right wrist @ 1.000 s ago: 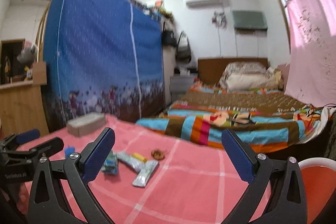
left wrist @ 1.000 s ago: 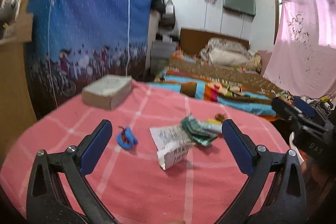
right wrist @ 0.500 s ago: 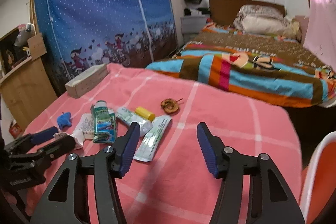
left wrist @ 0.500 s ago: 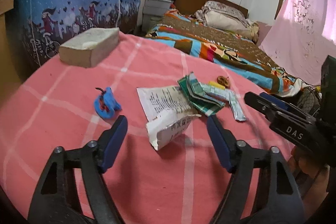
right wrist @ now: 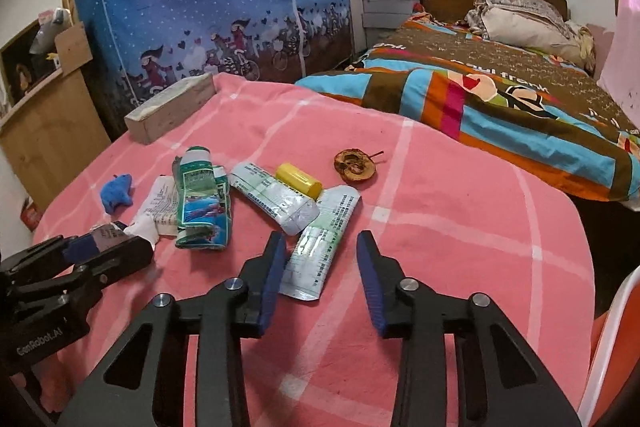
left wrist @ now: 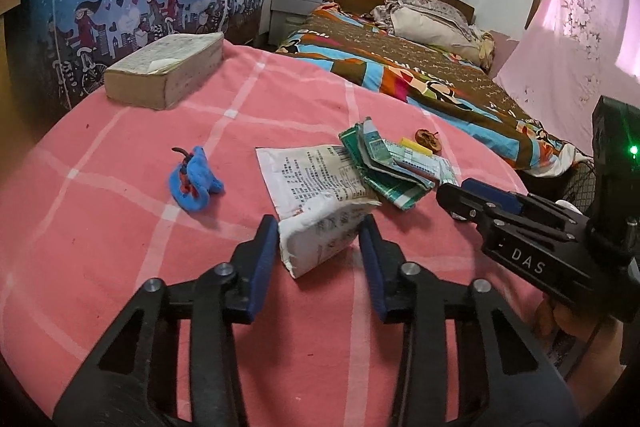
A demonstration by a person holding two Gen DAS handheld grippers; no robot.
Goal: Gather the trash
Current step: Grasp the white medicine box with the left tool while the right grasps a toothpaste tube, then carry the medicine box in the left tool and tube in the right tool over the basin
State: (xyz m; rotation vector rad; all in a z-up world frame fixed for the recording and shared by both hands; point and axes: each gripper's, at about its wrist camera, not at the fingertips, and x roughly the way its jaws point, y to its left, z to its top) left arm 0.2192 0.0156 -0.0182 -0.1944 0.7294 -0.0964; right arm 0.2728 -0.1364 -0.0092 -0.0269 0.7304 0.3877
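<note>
On the pink checked tablecloth (left wrist: 100,267) lies a heap of trash. In the left wrist view my left gripper (left wrist: 318,247) straddles a crumpled white printed paper bag (left wrist: 320,231). Its jaws are closing, with the pads at the bag's sides. In the right wrist view my right gripper (right wrist: 322,259) is closing too. The near end of a silver-green sachet (right wrist: 324,239) lies flat between its fingers, with a gap on the right side. Beyond it lie a green-blue wrapper (right wrist: 202,203), a squeezed tube (right wrist: 272,199) with a yellow cap, and a dried fruit slice (right wrist: 354,167).
A small blue toy (left wrist: 194,179) lies left of the heap. A pale box (left wrist: 168,67) sits at the table's far left. A bed (right wrist: 500,95) with a striped cover lies behind, and an orange chair (right wrist: 616,327) stands at the right edge.
Both grippers tipped down and moved in over the trash. Their wide jaws narrowed, the left around the paper bag, the right around the sachet.
</note>
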